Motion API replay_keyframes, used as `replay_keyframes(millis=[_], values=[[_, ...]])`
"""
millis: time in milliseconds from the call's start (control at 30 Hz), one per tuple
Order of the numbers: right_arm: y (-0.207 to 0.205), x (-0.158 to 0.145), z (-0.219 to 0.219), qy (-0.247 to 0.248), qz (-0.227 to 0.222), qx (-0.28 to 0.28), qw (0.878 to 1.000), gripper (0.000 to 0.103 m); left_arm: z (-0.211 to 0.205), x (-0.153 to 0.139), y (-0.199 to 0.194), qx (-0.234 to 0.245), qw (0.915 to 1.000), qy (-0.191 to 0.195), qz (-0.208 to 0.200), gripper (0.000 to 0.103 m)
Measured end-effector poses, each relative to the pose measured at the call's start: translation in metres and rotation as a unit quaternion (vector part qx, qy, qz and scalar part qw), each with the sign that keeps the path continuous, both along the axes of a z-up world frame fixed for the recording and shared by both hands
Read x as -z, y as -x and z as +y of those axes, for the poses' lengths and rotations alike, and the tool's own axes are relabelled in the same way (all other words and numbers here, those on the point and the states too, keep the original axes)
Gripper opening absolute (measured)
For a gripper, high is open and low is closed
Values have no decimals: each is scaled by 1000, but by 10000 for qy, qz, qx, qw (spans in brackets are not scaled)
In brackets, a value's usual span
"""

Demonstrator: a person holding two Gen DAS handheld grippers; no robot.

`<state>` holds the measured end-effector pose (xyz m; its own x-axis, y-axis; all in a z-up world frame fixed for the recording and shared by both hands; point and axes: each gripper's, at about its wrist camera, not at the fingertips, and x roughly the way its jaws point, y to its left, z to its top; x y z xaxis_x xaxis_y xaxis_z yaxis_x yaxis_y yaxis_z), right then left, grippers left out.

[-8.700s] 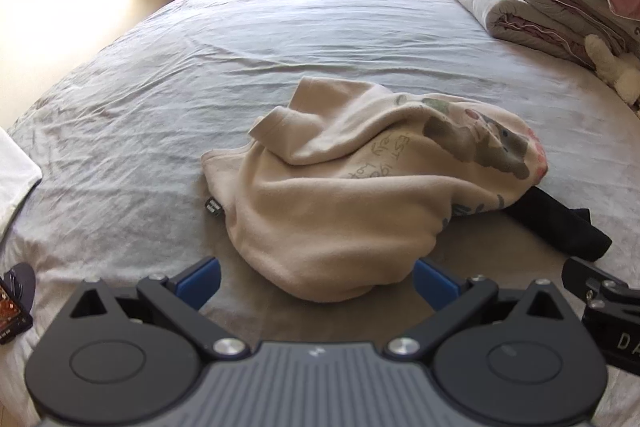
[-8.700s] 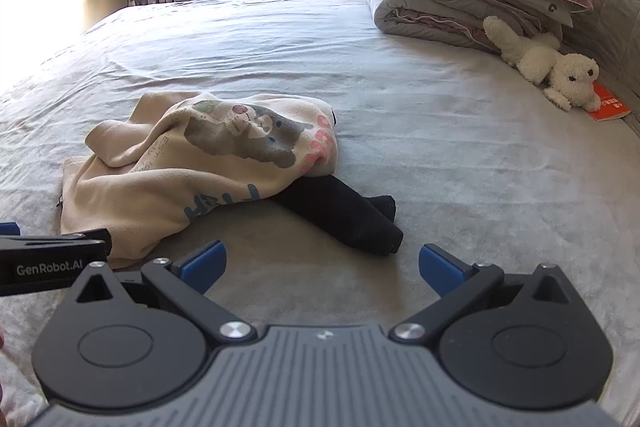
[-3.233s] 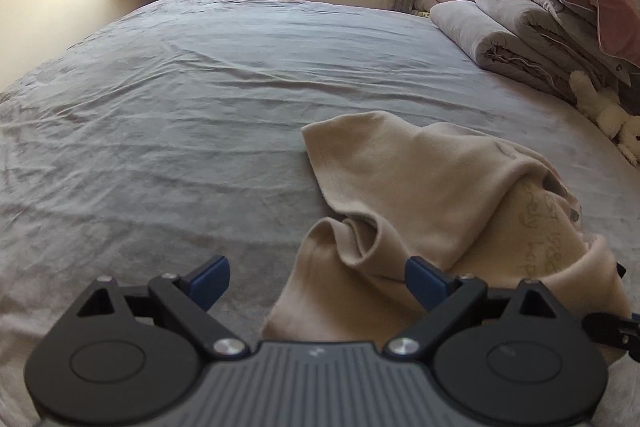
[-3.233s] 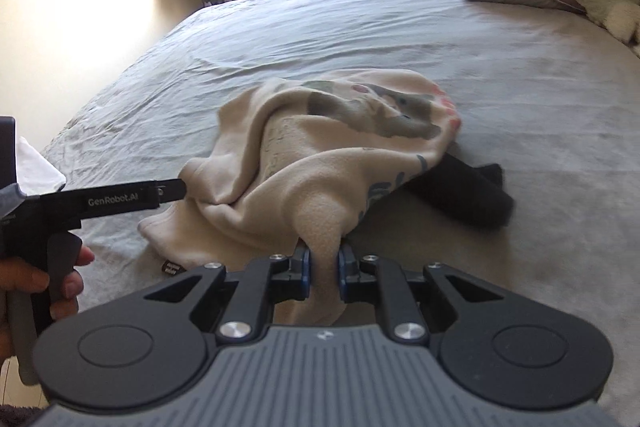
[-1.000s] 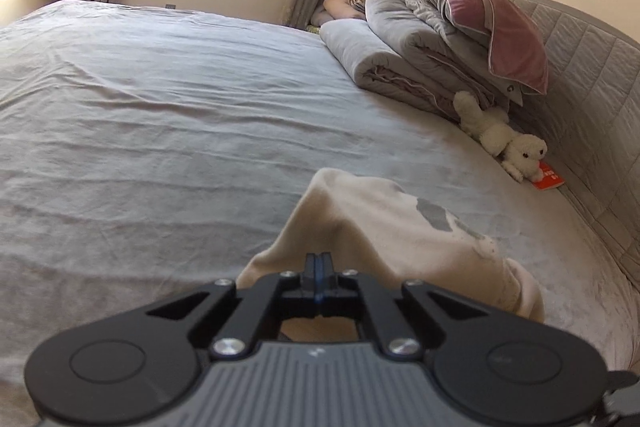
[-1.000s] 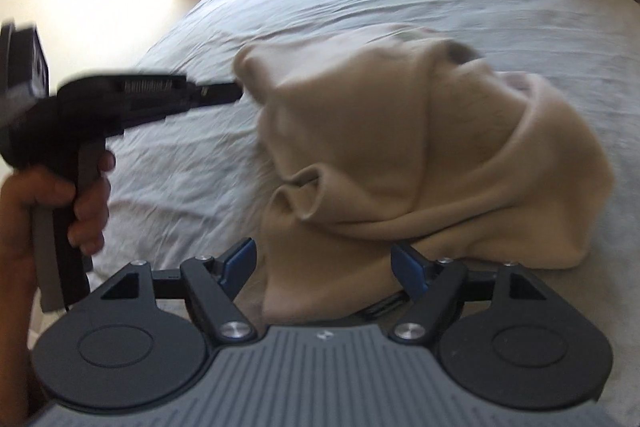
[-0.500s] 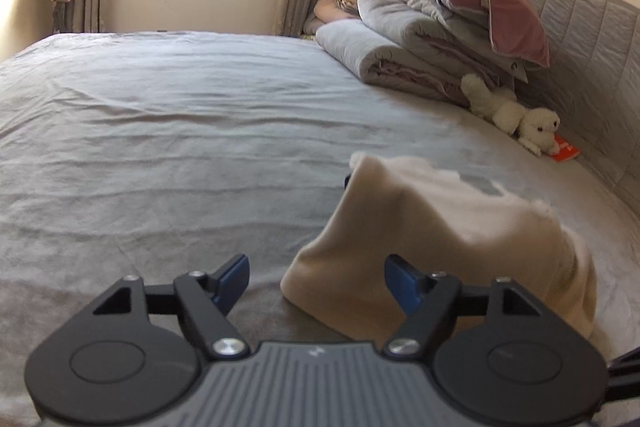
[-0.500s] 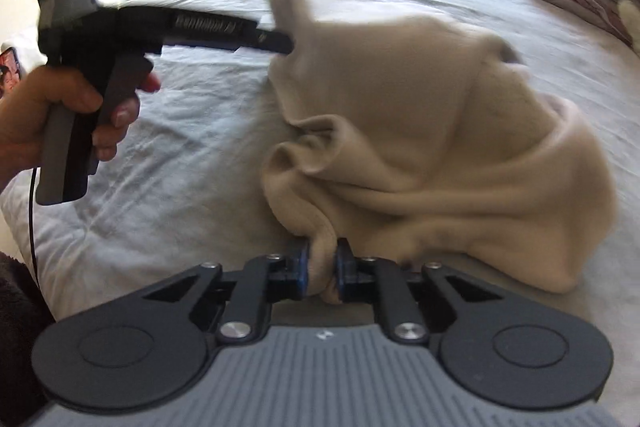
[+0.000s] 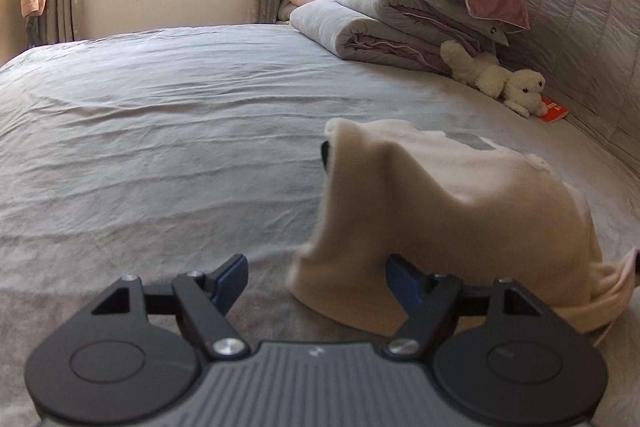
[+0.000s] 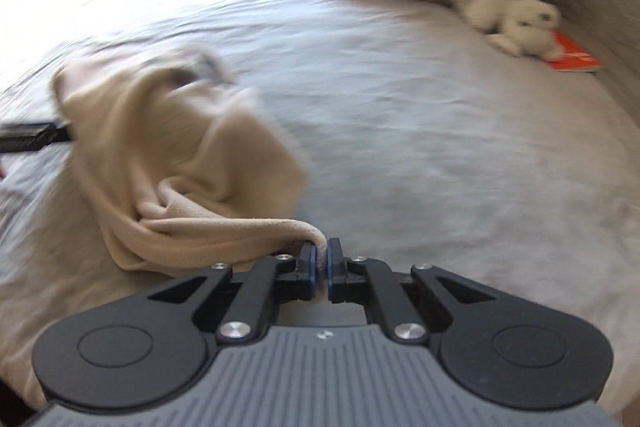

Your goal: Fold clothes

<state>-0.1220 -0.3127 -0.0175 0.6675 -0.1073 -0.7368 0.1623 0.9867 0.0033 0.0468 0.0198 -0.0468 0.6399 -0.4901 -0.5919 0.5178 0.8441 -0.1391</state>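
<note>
- No writing on the tongs or the cloth can be read; the grey print on the cream sweatshirt [image 9: 448, 203] shows only as a patch at about 1 o'clock on the fabric.
- The left gripper [image 9: 316, 277] has its jaws spread wide with nothing between them; the sweatshirt's near hem hangs just in front of its right finger. A second ago those jaws were pinched together.
- The right gripper [image 10: 319, 261] is clamped on a twisted edge of the sweatshirt [image 10: 180, 163], which trails away toward 10 o'clock in the blurred right wrist view. A second ago it stood open.
- The sweatshirt stands humped on the grey bed [image 9: 160, 147], at 2 o'clock from the left gripper.
- Open sheet runs from 9 to 12 o'clock; folded quilts [image 9: 384, 19], a plush toy [image 9: 496, 79] and an orange booklet [image 9: 554, 109] crowd the headboard edge at 1 to 2 o'clock, well apart from the sweatshirt.
</note>
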Motion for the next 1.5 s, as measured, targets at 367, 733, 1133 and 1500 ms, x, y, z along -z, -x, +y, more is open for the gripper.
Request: replay_keyframes(millis=[367,733,1133,1500], values=[[-6,3,-29,-9,97,335,9994,4,-10,4,5,540,9938,612,752,4],[5,-15,-32,-277,-77,-53,9996,4,27,-42,50,209,9946,442,919,4],[33,-29,-29,-1089,-239,-1222,9862,4,97,-44,102,245,9877,595,1425,4],[35,-10,2,-888,354,-2125,9725,5,117,-11,124,389,9820,61,1849,4]])
